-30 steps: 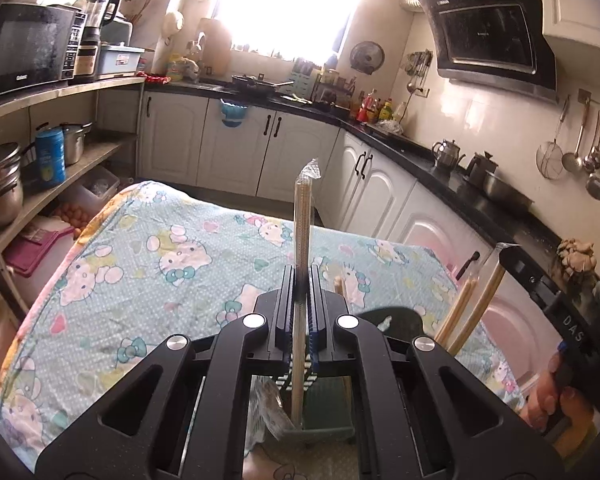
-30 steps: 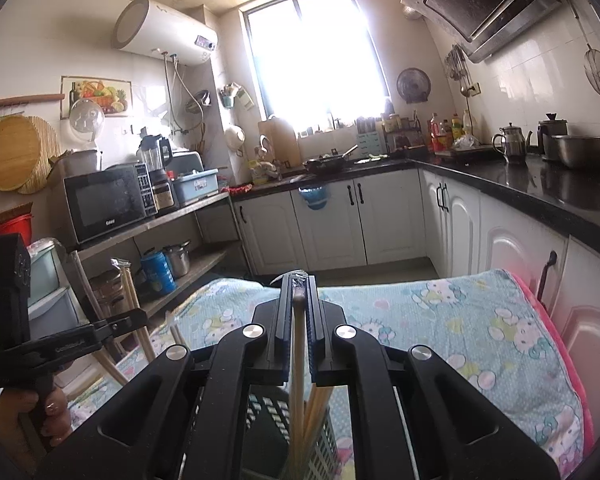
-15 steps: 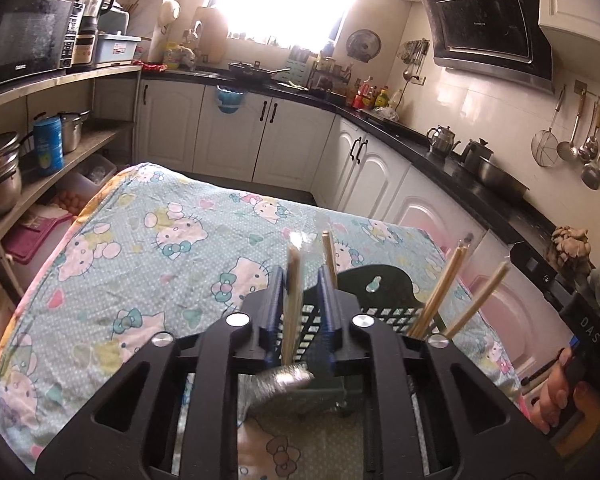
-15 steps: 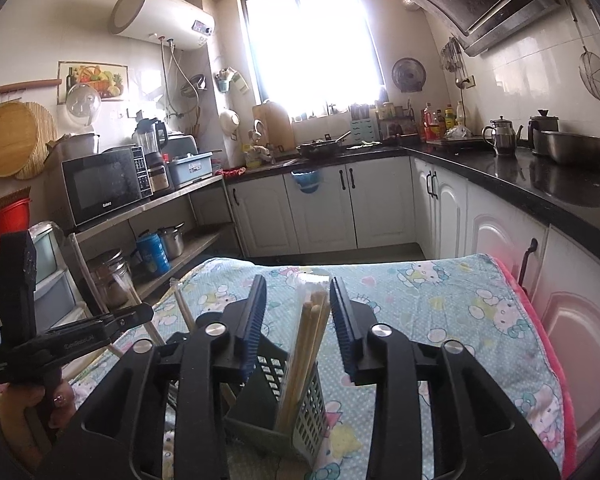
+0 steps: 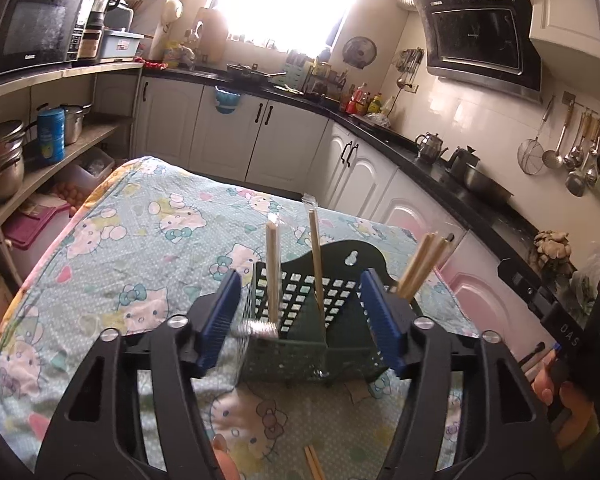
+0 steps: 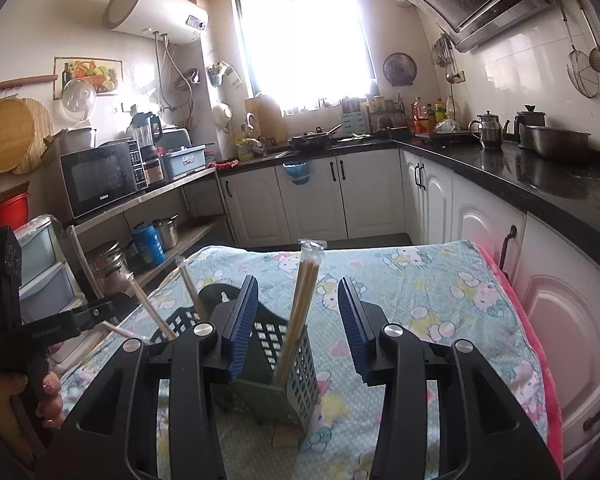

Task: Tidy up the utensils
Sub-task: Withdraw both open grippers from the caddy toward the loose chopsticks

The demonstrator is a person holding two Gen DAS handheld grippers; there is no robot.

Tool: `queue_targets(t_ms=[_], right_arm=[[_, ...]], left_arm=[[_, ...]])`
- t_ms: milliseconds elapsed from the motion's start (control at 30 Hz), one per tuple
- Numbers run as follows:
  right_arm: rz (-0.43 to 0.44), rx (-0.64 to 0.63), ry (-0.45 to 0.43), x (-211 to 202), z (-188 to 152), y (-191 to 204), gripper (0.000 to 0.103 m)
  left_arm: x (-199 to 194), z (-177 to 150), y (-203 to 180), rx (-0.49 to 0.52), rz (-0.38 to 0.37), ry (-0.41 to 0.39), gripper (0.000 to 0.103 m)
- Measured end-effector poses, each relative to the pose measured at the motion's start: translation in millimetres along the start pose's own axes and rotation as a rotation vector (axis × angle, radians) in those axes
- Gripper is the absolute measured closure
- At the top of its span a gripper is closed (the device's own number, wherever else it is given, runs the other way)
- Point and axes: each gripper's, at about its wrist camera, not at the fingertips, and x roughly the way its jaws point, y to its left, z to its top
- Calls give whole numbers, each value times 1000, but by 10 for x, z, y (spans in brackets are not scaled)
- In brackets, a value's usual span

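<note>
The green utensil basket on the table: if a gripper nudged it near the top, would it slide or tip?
The basket looks like thin perforated plastic, so probably light. It stands tall on a narrow base, with chopsticks leaning well above its rim, so a high push may tip it. The tablecloth beneath looks soft, which could hinder sliding.

– Where can we pass?
– Our left fingers [image 5: 220,312] and right fingers [image 6: 242,320] stand wide apart around the basket [image 5: 340,316]; chopsticks [image 5: 315,264] poke up from it and block the middle.
– And beside it?
– Bare tablecloth [image 5: 132,240] lies to its left and beyond; loose chopsticks [image 5: 313,462] lie in front.
</note>
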Motion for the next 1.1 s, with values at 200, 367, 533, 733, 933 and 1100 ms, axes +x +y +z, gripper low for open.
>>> queue_targets(t_ms=[200, 367, 533, 733, 933, 1100], right_arm=[[1, -14, 21, -170, -99, 40, 62], [8, -18, 44, -277, -221, 60, 60], [13, -18, 74, -357, -348, 75, 59], [11, -8, 109, -440, -494, 65, 58], [6, -10, 148, -523, -668, 25, 58], [8, -6, 189, -555, -822, -27, 58]], left_arm=[[-168, -96, -12, -5, -15, -5, 27], [-288, -200, -11, -15, -28, -4, 17], [-350, -311, -32, -7, -29, 9, 15], [-397, -448, -74, -3, -31, 29, 15], [-425, -602, -108, 1, -27, 49, 15], [-395, -749, -128, 18, -15, 77, 15]])
